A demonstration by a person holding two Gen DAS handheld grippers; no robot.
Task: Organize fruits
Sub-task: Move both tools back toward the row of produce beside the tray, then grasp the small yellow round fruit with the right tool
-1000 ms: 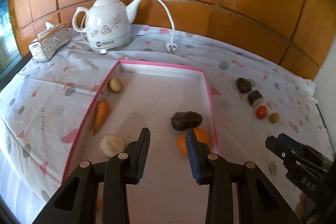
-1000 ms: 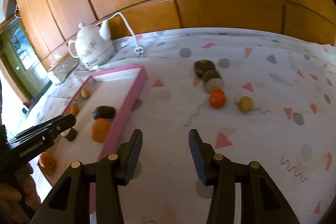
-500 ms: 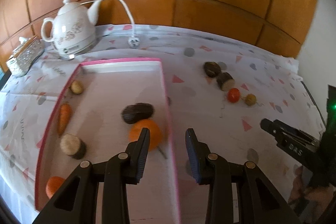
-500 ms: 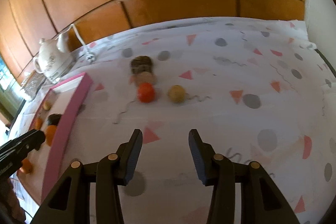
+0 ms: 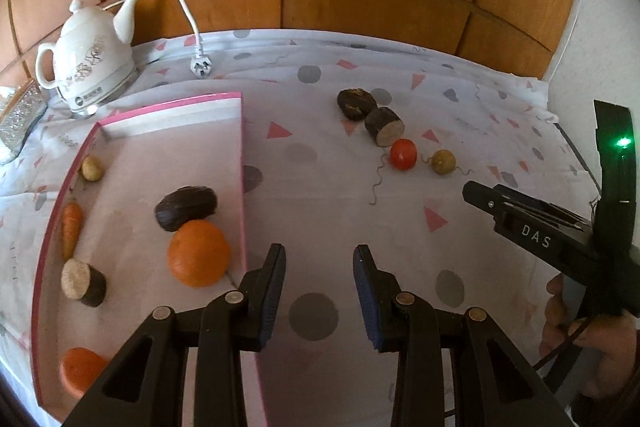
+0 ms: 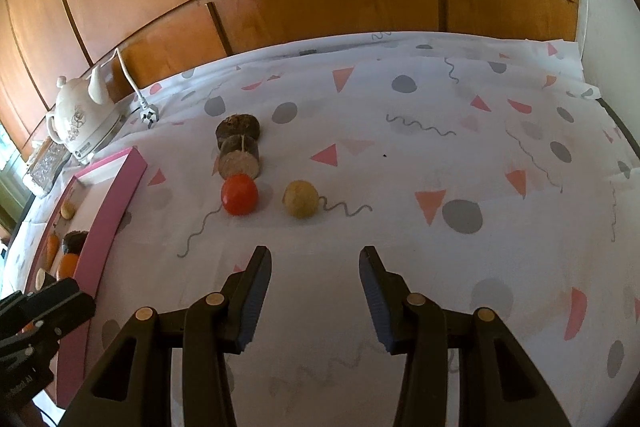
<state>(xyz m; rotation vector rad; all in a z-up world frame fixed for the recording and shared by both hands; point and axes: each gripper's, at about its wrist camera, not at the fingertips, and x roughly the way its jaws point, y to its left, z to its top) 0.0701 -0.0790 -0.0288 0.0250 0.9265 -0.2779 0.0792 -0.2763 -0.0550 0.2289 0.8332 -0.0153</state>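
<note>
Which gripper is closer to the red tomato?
Right. The right gripper hangs open just in front of the tomato, slightly to its right. The left gripper is open too, farther back near the pink tray.

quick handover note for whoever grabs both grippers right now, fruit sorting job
Left hand-held gripper: open, empty, over the cloth beside the pink tray.
Right hand-held gripper: open, empty, aimed at the loose pieces.
Done: in the tray are two oranges, a carrot, a dark oval piece, a cut stub and a small tan piece.
Left: on the cloth, red tomato, tan ball, cut stub, dark lump.
</note>
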